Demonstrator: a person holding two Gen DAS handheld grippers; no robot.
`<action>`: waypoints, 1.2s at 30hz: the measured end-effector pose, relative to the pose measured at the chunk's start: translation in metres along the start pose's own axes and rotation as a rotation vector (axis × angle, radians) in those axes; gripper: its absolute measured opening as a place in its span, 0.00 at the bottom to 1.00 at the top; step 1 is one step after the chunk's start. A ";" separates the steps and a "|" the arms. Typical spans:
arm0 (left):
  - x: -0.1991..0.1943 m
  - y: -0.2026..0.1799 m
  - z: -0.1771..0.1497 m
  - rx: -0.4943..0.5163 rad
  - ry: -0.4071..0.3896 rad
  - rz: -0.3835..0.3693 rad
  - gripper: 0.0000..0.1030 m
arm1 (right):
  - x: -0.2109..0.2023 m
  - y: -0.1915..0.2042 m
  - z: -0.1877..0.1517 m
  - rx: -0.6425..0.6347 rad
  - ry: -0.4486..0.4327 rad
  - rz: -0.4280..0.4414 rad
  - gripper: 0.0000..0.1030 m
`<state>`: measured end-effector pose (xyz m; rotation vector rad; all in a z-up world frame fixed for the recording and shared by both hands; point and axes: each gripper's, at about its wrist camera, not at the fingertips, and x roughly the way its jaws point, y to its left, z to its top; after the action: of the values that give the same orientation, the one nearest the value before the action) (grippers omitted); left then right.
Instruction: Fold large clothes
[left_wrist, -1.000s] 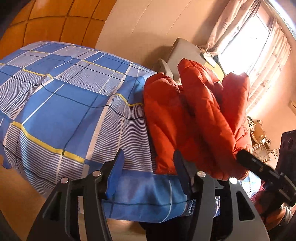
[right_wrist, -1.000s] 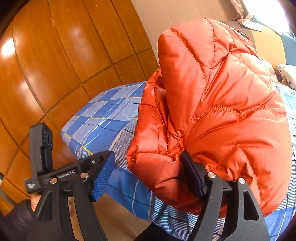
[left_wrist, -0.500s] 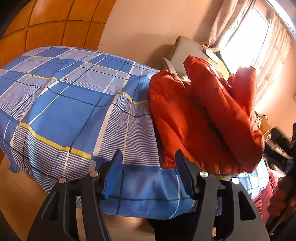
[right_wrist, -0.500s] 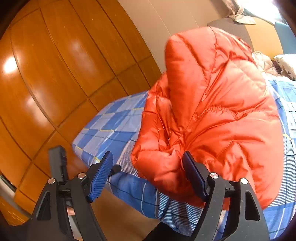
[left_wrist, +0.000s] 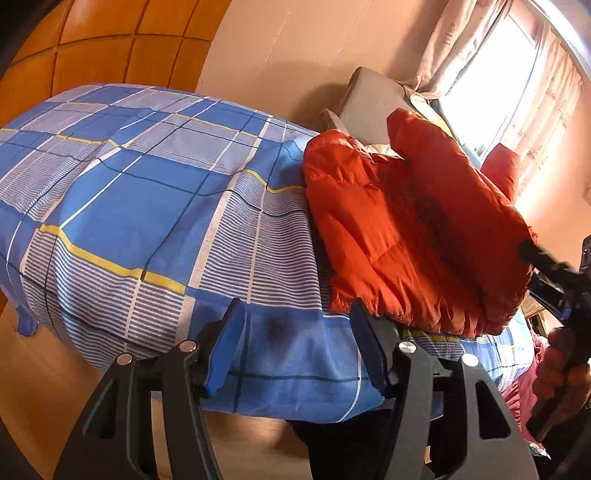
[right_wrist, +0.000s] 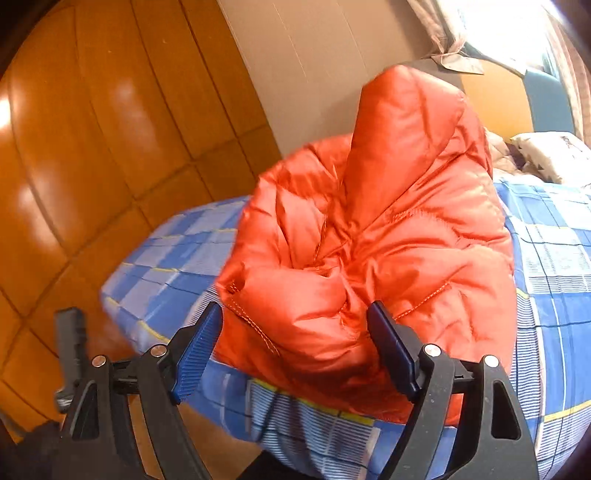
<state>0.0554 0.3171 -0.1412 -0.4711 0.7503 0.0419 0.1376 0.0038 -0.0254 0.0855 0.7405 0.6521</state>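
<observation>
Looking along my left gripper (left_wrist: 297, 343), I see both blue-padded fingers spread wide with nothing between them, only the near edge of the bed (left_wrist: 147, 229) and its blue plaid sheet behind the gap. The orange puffer jacket (left_wrist: 406, 236) lies bunched on that bed, toward the window side, its lower hem sitting at the near edge of the mattress. One quilted fold stands up from the heap and leans toward the grey cushion (left_wrist: 373, 107) propped against the beige wall behind the bed. At the jacket's far side my right hand (left_wrist: 561, 362) grips the other tool's black handle.

From the right wrist view, my right gripper (right_wrist: 295, 343) is also wide open, holding nothing that I can make out. The jacket (right_wrist: 388, 236) bulges into the space between the 2 fingers, and its puffed hem looks to press against the left pad (right_wrist: 195, 350), though I cannot tell whether it truly touches. A tall fold rises above the heap. Beyond the bed stands a glossy wooden wardrobe (right_wrist: 110, 129), and a white patterned pillow (right_wrist: 550, 155) lies on the bed behind the jacket, near the curtained window (left_wrist: 491, 66).
</observation>
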 end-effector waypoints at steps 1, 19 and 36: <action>-0.001 0.000 -0.001 -0.001 -0.001 -0.005 0.57 | 0.004 0.004 0.000 -0.022 -0.001 -0.038 0.50; -0.007 0.028 0.014 -0.046 -0.031 -0.079 0.53 | 0.044 0.081 -0.018 -0.338 0.089 0.084 0.11; 0.061 -0.055 0.011 0.121 0.145 -0.364 0.10 | 0.016 0.080 0.000 -0.297 0.004 0.039 0.10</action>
<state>0.1189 0.2642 -0.1530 -0.4926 0.7938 -0.3784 0.1049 0.0769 -0.0114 -0.1749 0.6401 0.7928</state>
